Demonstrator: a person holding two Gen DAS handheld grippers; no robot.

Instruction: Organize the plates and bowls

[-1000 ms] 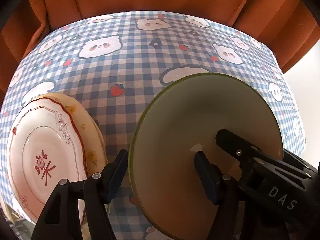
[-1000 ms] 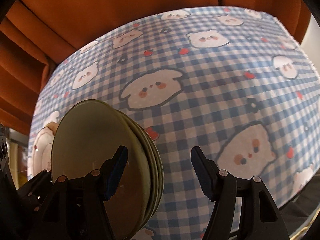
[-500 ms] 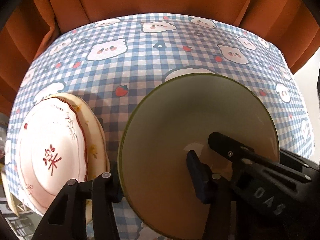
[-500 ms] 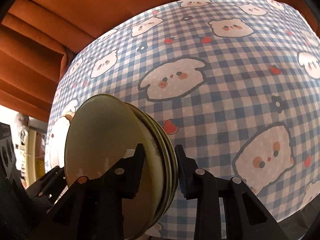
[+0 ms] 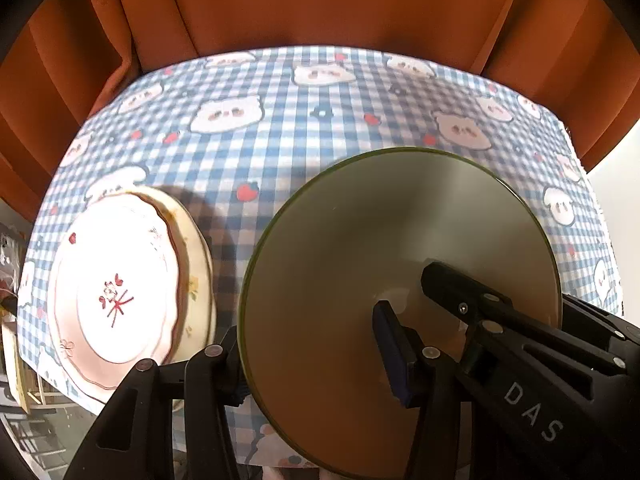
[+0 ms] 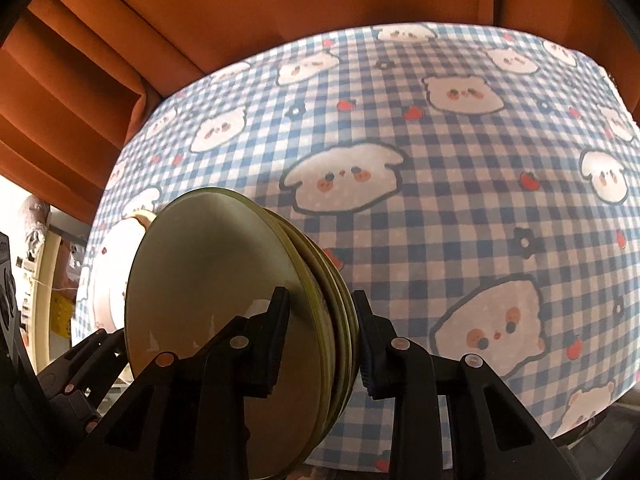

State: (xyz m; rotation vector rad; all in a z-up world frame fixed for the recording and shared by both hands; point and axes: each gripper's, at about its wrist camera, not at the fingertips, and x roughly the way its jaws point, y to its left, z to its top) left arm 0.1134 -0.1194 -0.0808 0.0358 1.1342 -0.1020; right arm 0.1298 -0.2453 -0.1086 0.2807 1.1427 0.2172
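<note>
A stack of shallow olive-green plates (image 5: 380,264) is held tilted above the checked tablecloth (image 5: 280,140). My left gripper (image 5: 316,364) is shut on the stack's near left rim, one pad inside the top plate and the other behind the rim. My right gripper (image 6: 320,324) is shut on the same stack (image 6: 208,280) at its other edge, its pads pressing on both sides of the several rims. The right gripper's finger (image 5: 444,280) shows lying over the top plate. A stack of white plates with red patterns (image 5: 116,292) lies on the table to the left.
The tablecloth with bear faces (image 6: 460,200) covers the whole table, and an orange curtain (image 5: 320,4) hangs behind it. The white plates (image 6: 108,264) sit near the table's left edge. Clutter and a floor show beyond that edge.
Both grippers have closed from open onto the green stack's rims. The stack and both cameras have since risen a little, so more of the table and curtain shows.
</note>
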